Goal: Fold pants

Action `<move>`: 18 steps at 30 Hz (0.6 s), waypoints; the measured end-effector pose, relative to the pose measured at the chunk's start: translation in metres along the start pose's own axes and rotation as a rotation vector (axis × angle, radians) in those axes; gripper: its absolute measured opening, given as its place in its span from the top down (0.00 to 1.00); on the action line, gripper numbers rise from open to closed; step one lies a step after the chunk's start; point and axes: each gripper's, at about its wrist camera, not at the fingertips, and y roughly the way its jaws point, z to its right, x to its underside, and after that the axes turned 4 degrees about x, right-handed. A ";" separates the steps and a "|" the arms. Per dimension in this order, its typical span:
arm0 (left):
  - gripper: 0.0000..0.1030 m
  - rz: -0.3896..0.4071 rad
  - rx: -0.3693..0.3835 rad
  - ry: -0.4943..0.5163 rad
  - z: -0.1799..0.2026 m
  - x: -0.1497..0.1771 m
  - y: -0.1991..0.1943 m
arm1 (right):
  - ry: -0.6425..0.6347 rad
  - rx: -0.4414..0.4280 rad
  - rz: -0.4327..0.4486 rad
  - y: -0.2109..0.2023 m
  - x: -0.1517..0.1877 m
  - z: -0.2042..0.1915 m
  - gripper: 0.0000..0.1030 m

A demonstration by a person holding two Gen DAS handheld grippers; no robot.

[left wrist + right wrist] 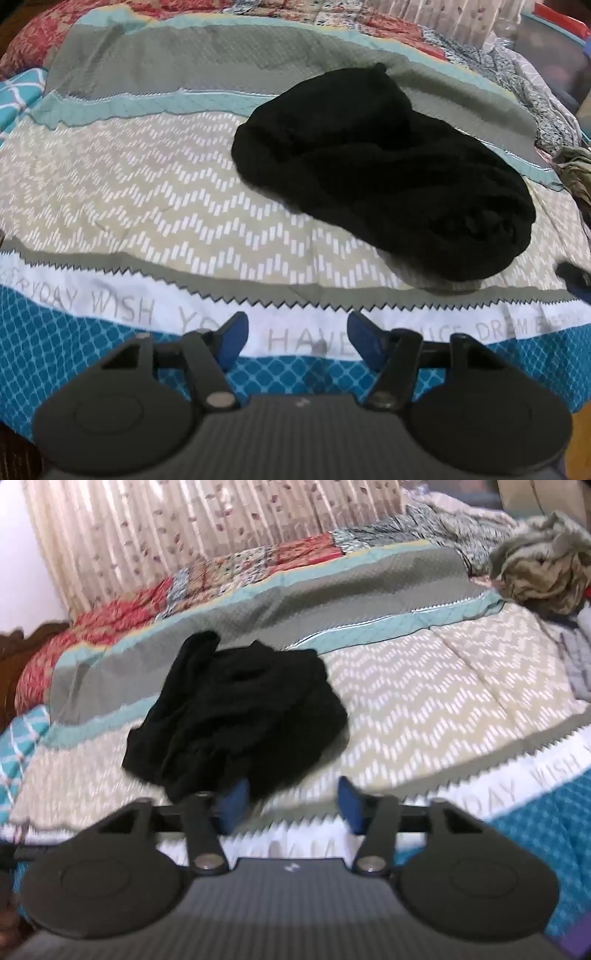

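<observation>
- Left claw spread, empty, over the bed edge; pants lie ahead and to its right, well apart.
- Right claw also spread, nothing between the fingers; pants sit just ahead, to its left – near edge close to the left finger, contact unclear (blurred).
- Pants are a crumpled black heap, no waistband or legs to pick out – risk: a grab takes several layers at once, so the heap lifts as a lump and won't spread flat.
- Risk: claw dips too low, pinches the quilt w/ the pants and drags both.
- Black on black hides seams, so folding may start from the wrong edge.
- Clothes pile far ahead-right of right claw – prob. no issue.
</observation>
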 end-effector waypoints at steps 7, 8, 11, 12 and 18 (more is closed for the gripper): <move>0.38 -0.014 0.078 0.030 -0.003 -0.007 0.008 | 0.254 -0.121 -0.132 0.077 -0.035 0.031 0.24; 0.38 -0.018 0.095 0.029 0.001 -0.009 0.010 | 0.274 -0.170 -0.159 0.079 -0.035 0.029 0.52; 0.34 -0.010 0.174 0.032 0.011 -0.021 0.010 | 0.240 -0.280 -0.157 0.055 -0.030 0.006 0.80; 0.30 -0.002 0.198 0.027 0.019 -0.020 0.002 | 0.199 -0.317 -0.150 0.040 -0.027 -0.006 0.92; 0.17 0.008 0.491 -0.094 0.021 -0.024 -0.008 | 0.119 -0.565 -0.157 -0.029 -0.004 -0.048 0.91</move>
